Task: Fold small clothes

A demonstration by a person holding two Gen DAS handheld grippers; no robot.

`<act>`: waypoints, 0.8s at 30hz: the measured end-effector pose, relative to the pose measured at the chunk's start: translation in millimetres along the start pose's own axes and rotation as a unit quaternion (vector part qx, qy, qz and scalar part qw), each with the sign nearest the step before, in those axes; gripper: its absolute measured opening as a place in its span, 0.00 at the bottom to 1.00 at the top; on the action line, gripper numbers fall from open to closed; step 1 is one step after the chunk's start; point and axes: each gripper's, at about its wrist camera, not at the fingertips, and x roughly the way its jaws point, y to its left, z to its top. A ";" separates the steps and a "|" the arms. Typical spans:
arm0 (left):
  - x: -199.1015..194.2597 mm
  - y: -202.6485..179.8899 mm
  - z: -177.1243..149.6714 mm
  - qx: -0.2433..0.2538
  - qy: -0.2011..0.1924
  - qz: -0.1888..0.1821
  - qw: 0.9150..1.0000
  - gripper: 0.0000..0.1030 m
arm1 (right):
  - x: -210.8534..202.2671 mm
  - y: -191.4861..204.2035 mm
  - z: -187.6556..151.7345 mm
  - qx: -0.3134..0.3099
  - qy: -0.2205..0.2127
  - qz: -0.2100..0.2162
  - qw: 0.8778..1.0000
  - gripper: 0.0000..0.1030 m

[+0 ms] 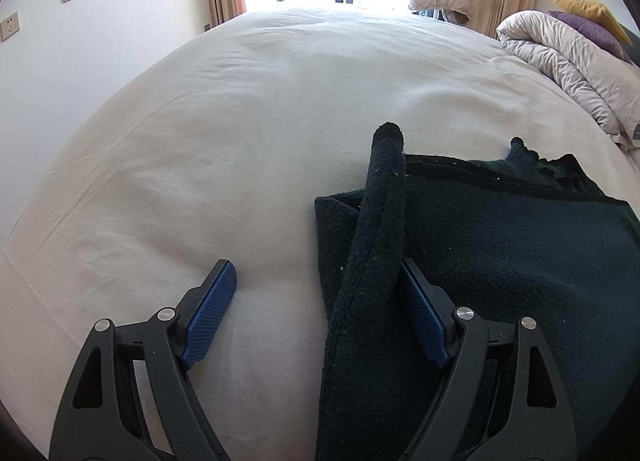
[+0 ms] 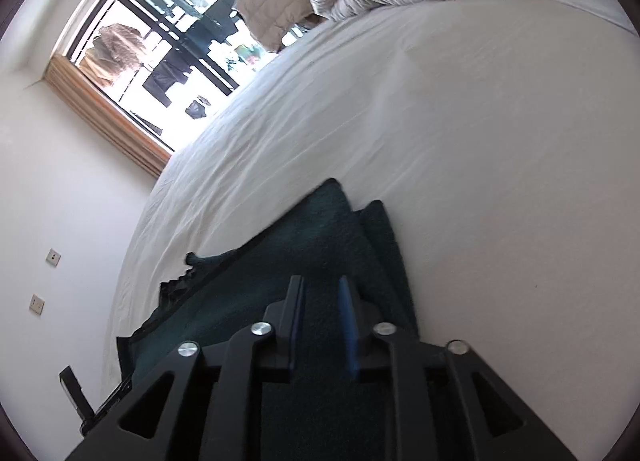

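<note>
A dark green sweater (image 1: 500, 253) lies flat on a white bed (image 1: 240, 121), toward the near right of the bed in the left wrist view. One sleeve (image 1: 380, 229) is already folded in over the body and runs from the near edge toward the far side, its cuff reaching past the shoulder line onto the sheet. The frilled collar (image 1: 524, 153) points away.

The left gripper (image 1: 316, 277) hovers low with its fingers wide and grips nothing; the sleeve passes in front of its right finger.

The right gripper (image 2: 320, 301) hangs over the sweater's far corner with its fingers narrow; no cloth appears pinched between them.

The fold looks partly done: the sides seem tucked in, and the body is probably yet to be folded over. No containers are in sight. A rumpled duvet (image 1: 568, 61) sits at the far right.
</note>
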 end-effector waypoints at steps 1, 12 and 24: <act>0.1 0.2 0.1 0.000 0.000 0.000 1.000 0.80 | -3.9 13.2 -9.6 -0.019 0.009 0.028 0.999 0.35; 0.1 1.7 0.3 0.001 -0.003 0.002 1.000 0.81 | -18.5 -6.7 -87.5 -0.014 0.055 0.084 0.995 0.19; -2.0 3.7 -1.4 -0.013 -0.012 -0.003 1.000 0.80 | -56.6 -95.2 -82.9 0.118 -0.048 0.071 0.989 0.00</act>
